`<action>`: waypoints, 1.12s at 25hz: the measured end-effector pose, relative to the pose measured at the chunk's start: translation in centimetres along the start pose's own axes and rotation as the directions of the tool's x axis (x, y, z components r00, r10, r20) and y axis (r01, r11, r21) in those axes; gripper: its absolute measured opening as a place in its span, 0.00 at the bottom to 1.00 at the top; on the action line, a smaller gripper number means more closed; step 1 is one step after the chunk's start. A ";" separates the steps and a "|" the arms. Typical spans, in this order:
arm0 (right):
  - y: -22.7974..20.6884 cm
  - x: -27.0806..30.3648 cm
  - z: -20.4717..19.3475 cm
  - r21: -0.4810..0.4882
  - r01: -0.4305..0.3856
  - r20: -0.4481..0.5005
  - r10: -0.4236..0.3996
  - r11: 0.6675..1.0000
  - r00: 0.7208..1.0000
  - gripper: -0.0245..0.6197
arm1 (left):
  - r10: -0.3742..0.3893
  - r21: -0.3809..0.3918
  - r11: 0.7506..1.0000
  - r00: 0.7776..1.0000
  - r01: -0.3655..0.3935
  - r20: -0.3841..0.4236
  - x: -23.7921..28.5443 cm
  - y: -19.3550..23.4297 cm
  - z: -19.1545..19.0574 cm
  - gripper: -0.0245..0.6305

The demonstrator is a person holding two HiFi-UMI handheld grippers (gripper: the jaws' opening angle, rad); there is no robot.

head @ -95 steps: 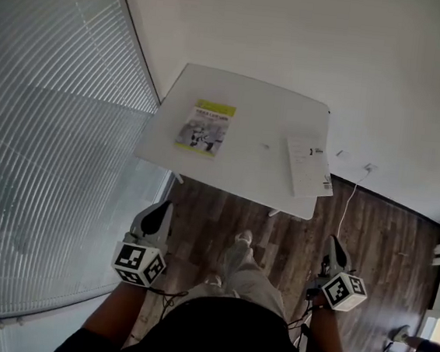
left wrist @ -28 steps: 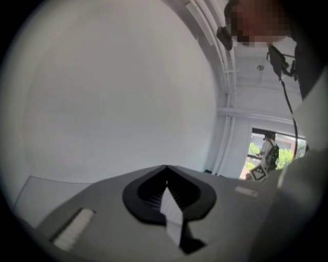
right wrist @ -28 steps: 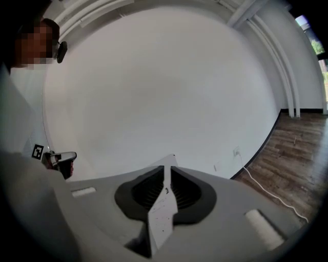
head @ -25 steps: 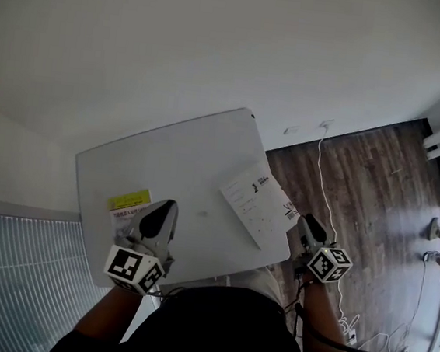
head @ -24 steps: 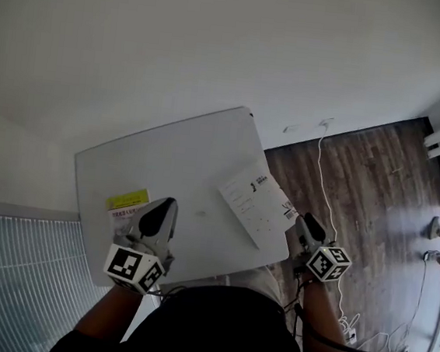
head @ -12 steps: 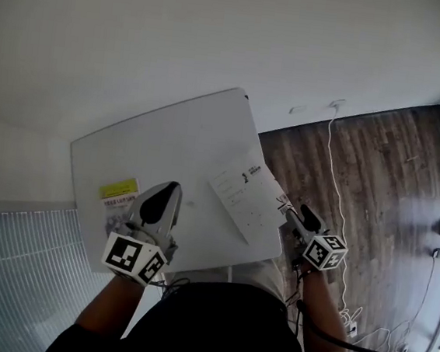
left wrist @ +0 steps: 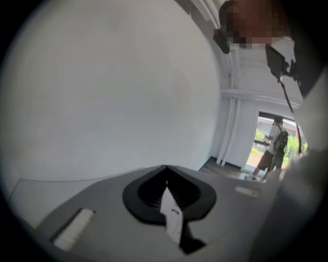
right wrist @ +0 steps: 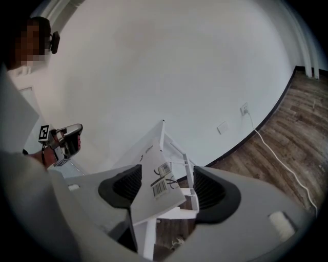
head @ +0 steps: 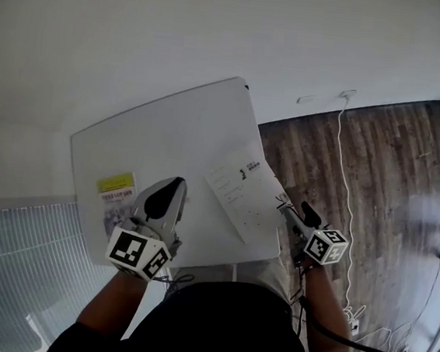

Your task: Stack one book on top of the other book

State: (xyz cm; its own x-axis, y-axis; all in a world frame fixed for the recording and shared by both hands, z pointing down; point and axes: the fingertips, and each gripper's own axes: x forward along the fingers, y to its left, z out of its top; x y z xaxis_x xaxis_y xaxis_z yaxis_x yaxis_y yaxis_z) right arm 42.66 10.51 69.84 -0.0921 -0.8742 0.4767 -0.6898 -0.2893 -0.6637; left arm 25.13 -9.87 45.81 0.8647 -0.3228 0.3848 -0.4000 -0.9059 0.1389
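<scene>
Grey right gripper point(right wrist: 166, 173) is opening its jaws, with a corner of the white book point(right wrist: 154, 192) between them. That book lies at the table point(head: 170, 127) edge. Over the table, the left gripper point(head: 171, 191) is pressed together, near the yellow book point(head: 116, 198)

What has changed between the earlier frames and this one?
The person has stepped up to the table. The right gripper came down to the overhanging corner of the white book. Its jaws are opening with that corner between them, not gripping it. The left gripper moved forward over the table near the yellow book, jaws together. Nothing was taken or let go, and both books lie as before, apart.
</scene>
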 end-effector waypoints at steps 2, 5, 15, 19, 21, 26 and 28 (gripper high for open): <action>0.1 0.4 -0.4 0.003 -0.015 -0.015 0.015 1.000 1.000 0.53 | 0.007 0.005 1.000 1.000 -0.007 -0.021 0.8 0.1 -1.2 0.05; 0.2 0.7 -1.2 0.012 -0.032 -0.034 0.032 0.999 0.999 0.53 | 0.000 -0.009 1.000 0.997 -0.001 -0.074 1.8 -0.2 -3.8 0.05; 0.6 1.9 -3.6 0.146 -0.091 -0.051 0.100 0.985 0.994 0.54 | -0.022 -0.070 0.997 0.986 0.011 -0.164 4.1 -0.5 -9.1 0.05; 0.5 3.0 -3.7 0.220 -0.142 -0.040 0.154 0.965 0.987 0.54 | -0.029 -0.073 0.997 0.979 0.014 -0.200 4.9 -0.5 -9.9 0.05; 0.9 3.3 -3.6 0.255 -0.169 -0.028 0.182 0.952 0.983 0.54 | -0.027 -0.077 0.997 0.976 0.011 -0.216 4.6 -0.4 -10.1 0.05; 2.1 3.8 -3.1 0.256 -0.245 0.003 0.252 0.935 0.968 0.41 | -0.013 -0.066 0.998 0.976 -0.002 -0.218 4.1 0.0 -10.2 0.05; 2.6 3.6 -2.9 0.214 -0.259 0.003 0.264 0.942 0.964 0.29 | -0.005 -0.070 0.997 0.977 -0.010 -0.214 3.7 0.1 -10.2 0.05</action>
State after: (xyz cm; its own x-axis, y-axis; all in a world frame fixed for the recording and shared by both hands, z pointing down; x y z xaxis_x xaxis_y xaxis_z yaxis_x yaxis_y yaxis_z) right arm 38.41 7.72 71.55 -0.2690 -0.9208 0.2824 -0.4724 -0.1294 -0.8718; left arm 25.22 -8.37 56.57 0.7815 -0.2521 0.5707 -0.4291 -0.8812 0.1985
